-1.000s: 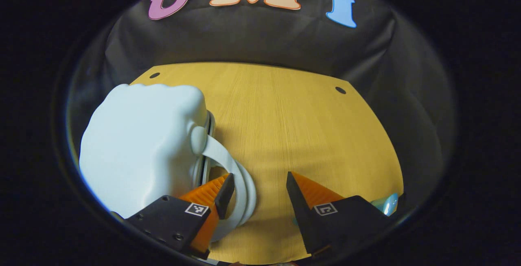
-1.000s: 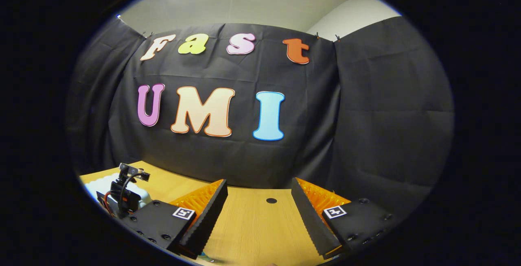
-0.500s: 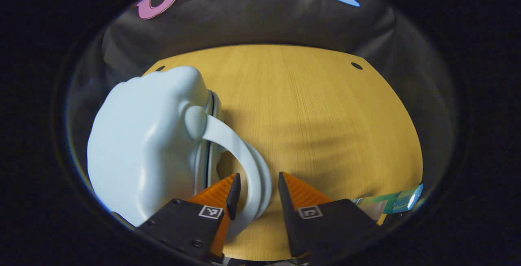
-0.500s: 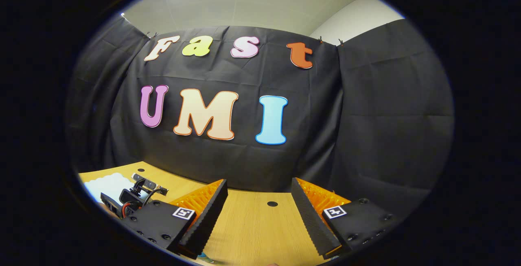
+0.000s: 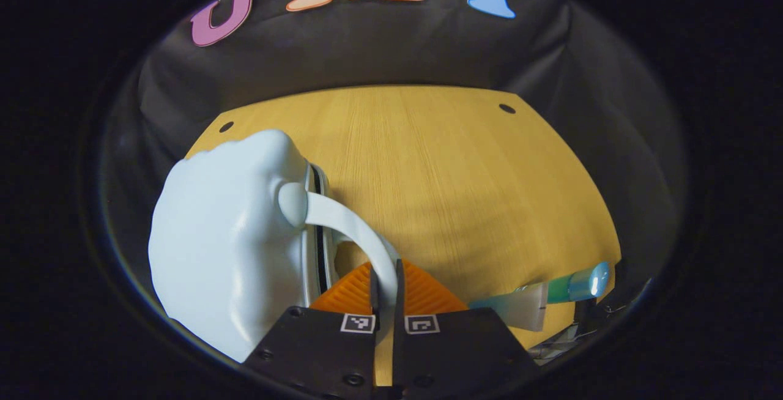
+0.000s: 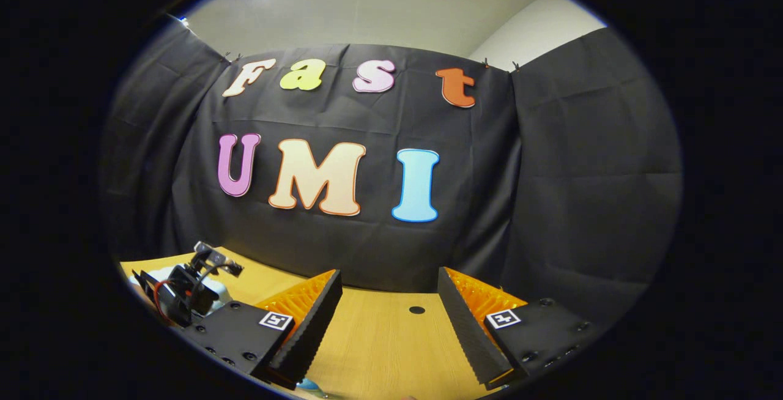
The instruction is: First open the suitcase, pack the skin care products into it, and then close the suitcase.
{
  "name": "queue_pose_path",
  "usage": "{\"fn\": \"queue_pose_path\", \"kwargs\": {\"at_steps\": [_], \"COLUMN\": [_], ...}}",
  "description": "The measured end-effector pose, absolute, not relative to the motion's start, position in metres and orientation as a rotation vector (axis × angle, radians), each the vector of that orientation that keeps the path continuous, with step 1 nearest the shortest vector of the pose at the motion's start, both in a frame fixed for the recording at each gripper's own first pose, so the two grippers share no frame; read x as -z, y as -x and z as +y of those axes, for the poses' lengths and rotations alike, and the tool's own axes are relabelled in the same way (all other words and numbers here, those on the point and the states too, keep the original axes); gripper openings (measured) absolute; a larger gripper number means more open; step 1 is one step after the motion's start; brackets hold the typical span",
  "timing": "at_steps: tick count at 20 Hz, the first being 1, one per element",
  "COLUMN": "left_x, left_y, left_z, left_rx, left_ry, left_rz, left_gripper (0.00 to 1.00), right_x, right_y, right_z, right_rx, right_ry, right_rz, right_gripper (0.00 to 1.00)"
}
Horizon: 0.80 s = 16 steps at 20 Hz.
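A pale blue hard-shell suitcase [image 5: 226, 241] lies on the wooden table [image 5: 440, 167] at the left of the left gripper view, its two halves together. Its curved handle [image 5: 342, 219] arches toward me. My left gripper [image 5: 385, 271] is shut on the handle, both fingers pressing on it. A skin care tube [image 5: 538, 299] with a teal cap lies on the table at the lower right. In the right gripper view, my right gripper [image 6: 388, 277] hangs open above the table [image 6: 379, 339], pointed at the wall, with nothing between its fingers. The left gripper's body [image 6: 183, 287] shows at the far left.
The black cloth wall stands close behind the table's far edge. Small dark holes [image 5: 506, 108] mark the tabletop near the back corners. A bit of something blue [image 6: 306, 383] peeks in at the bottom edge of the right gripper view.
My left gripper's fingers have come together on the suitcase handle; a second ago they stood wide apart around it. The right gripper has barely moved.
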State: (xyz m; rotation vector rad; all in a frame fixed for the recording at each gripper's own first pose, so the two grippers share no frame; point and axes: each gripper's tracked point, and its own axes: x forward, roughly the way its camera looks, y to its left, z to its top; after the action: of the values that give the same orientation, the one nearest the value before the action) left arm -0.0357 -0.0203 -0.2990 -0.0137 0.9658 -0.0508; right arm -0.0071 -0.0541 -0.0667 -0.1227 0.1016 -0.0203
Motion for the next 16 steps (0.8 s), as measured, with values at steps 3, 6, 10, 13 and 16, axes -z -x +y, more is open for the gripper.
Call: {"fn": "queue_pose_path", "kwargs": {"at_steps": [3, 6, 10, 13, 16], "left_x": [0.271, 0.238, 0.199, 0.169, 0.147], "left_y": [0.028, 0.02, 0.024, 0.022, 0.029], "left_z": [-0.019, -0.01, 0.017, 0.046, 0.077], "left_rx": [0.061, 0.068, 0.074, 0.068, 0.053], "left_ry": [0.048, 0.079, 0.09, 0.079, 0.06], "left_rz": [0.921, 0.85, 0.778, 0.736, 0.709], "left_gripper": [0.03, 0.02, 0.01, 0.01, 0.01], "right_x": [0.065, 0.064, 0.065, 0.067, 0.069], "right_y": [0.007, 0.004, 0.001, -0.003, -0.005], "right_z": [-0.041, -0.028, -0.007, 0.013, 0.033], "right_rx": [-0.001, -0.019, -0.04, -0.058, -0.072], "right_ry": [0.109, 0.098, 0.066, 0.049, 0.037], "right_rz": [0.093, 0.084, 0.083, 0.082, 0.085], "right_gripper": [0.98, 0.98, 0.98, 0.98, 0.98]}}
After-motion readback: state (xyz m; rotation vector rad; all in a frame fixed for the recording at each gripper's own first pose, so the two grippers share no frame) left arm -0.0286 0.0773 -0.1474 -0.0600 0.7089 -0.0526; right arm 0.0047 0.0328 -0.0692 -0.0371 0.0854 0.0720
